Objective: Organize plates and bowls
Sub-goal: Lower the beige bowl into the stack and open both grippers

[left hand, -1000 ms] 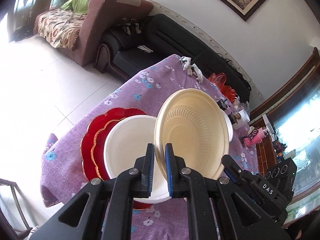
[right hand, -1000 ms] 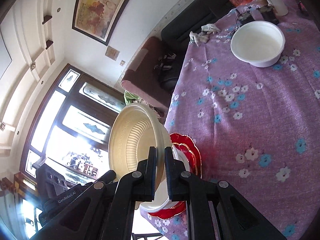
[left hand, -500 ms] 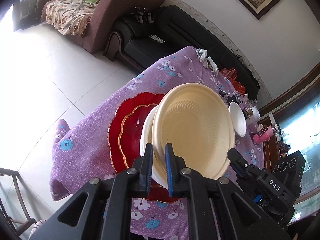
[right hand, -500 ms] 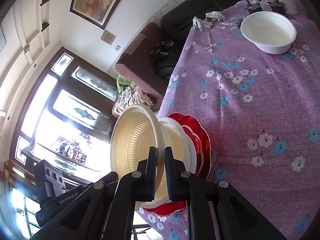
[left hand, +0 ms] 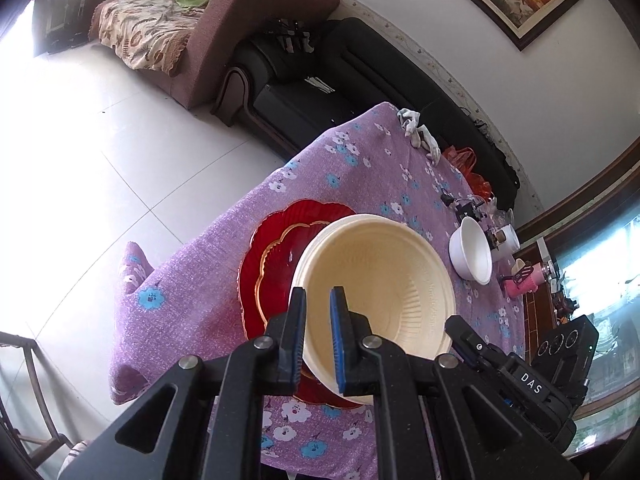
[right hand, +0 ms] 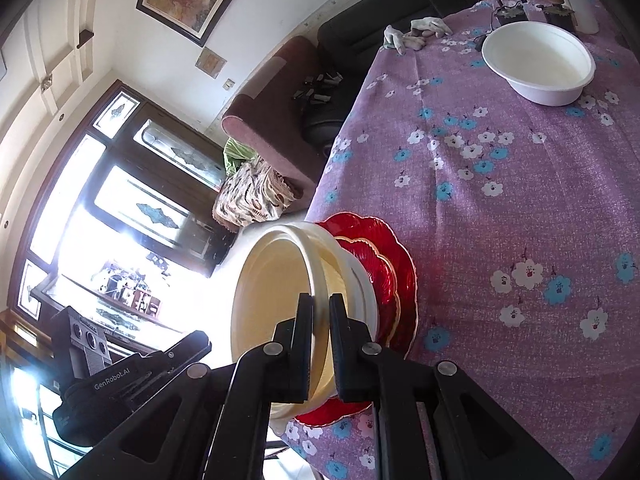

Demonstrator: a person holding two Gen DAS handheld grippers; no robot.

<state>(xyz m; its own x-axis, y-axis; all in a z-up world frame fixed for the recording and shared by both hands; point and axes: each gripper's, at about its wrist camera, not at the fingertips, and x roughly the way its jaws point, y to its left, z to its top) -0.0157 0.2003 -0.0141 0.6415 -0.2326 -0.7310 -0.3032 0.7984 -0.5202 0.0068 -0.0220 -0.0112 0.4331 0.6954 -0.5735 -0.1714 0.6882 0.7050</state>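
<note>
The left gripper has its jaws clenched on the near rim of the cream bowl; the rim runs between the blue pads, and the stretch behind the jaws is hidden. Left of these jaws and just beyond them lie the red plates, two scalloped ones stacked with gilt edges, mostly covered by the bowl. The bowl sits tilted over them; from this view it is hard to tell whether it rests on anything. Past the jaws and to their right, well apart, a white bowl stands on the bench, which is draped in purple flowered cloth. Small items beyond that bowl are too cluttered to name. At the lower right the other gripper's black body is cut off by the frame edge.

In the right wrist view, the right gripper also has its jaws clenched on the cream bowl, pinching the rim at the opposite side. Left of these jaws the bowl's hollow is washed out by window glare. Just beyond the jaws a second pale bowl shows under the cream one, nested with it, though only its outer wall can be seen. To the right of the jaws the red plates peek out beneath that stack, their near edge hidden by the fingers. Far ahead and to the right the white bowl stands alone on the bench, with a pair of gloves near the far edge.
</note>
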